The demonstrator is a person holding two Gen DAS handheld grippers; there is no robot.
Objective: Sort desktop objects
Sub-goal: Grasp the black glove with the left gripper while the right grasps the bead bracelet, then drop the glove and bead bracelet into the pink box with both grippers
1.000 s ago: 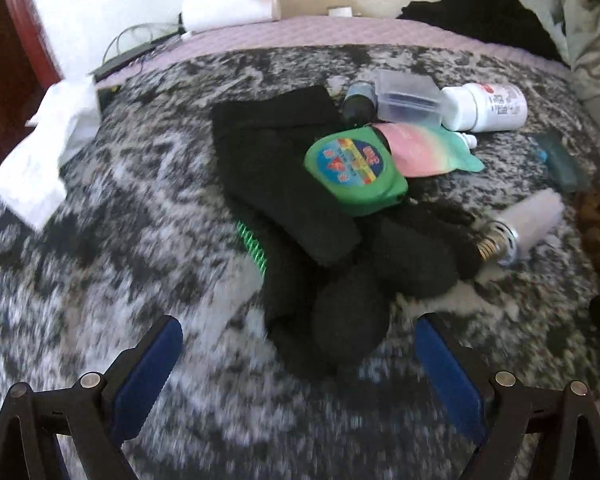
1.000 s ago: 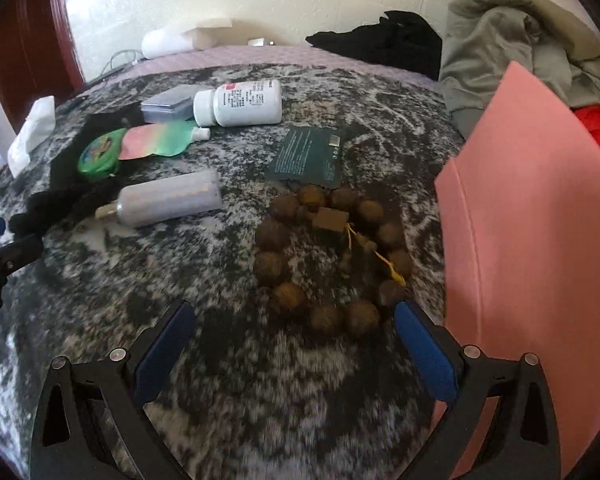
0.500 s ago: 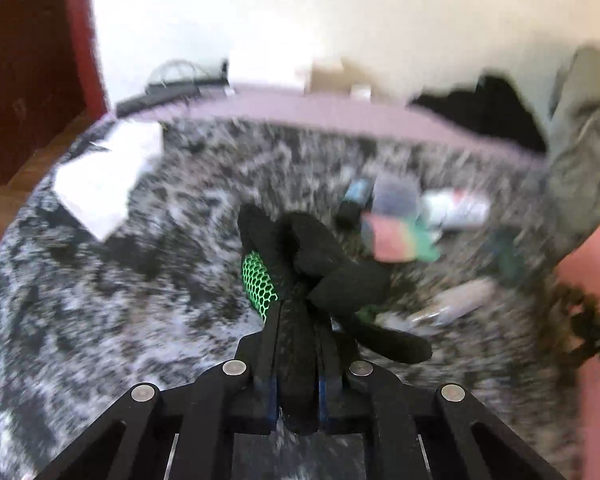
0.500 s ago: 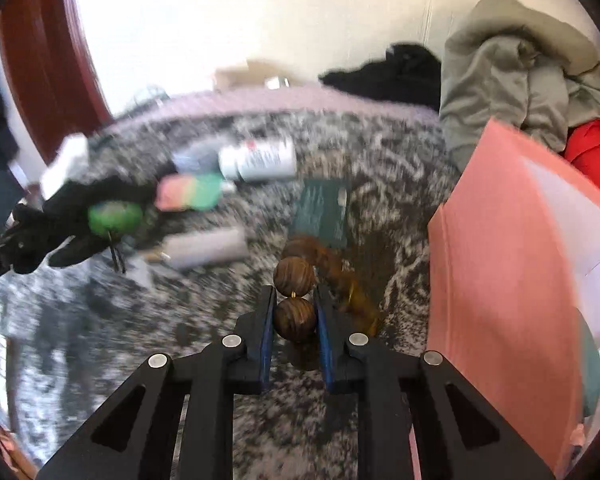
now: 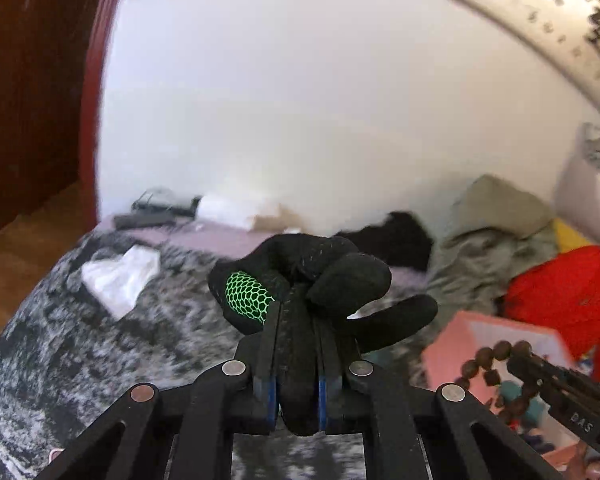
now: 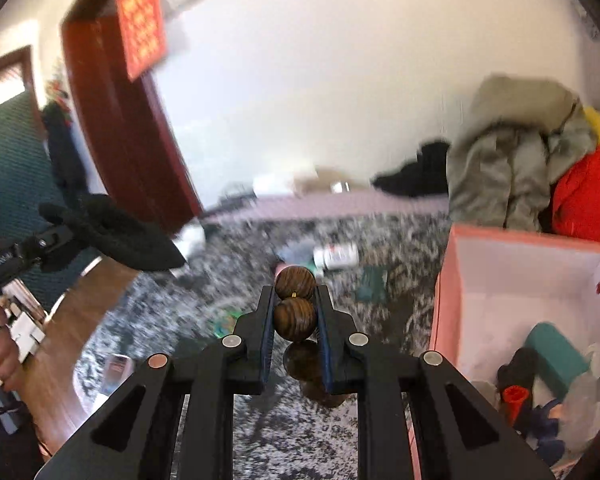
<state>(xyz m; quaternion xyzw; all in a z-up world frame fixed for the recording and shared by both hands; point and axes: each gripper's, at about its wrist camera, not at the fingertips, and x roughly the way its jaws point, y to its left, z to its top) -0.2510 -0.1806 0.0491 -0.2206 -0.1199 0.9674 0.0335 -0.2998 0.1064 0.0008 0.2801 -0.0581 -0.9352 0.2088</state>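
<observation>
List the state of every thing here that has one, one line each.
Left gripper: shut on the black glove, raised off the bed.
Black glove: pinched, fingers dangling.
Right gripper: shut on the wooden bead bracelet.
Wooden bead bracelet: gripped by two beads, the rest hanging.
Pink box: open, partly filled.
White bottle: lying on its side.

We see a matt black cloth glove (image 5: 332, 280) with a glossy green honeycomb patch, polished wood-grain beads (image 6: 295, 300), a pink cardboard box (image 6: 456, 280) with a smooth white inside, and a fuzzy grey-and-black blanket (image 5: 100, 344) at lower left of the left wrist view.
</observation>
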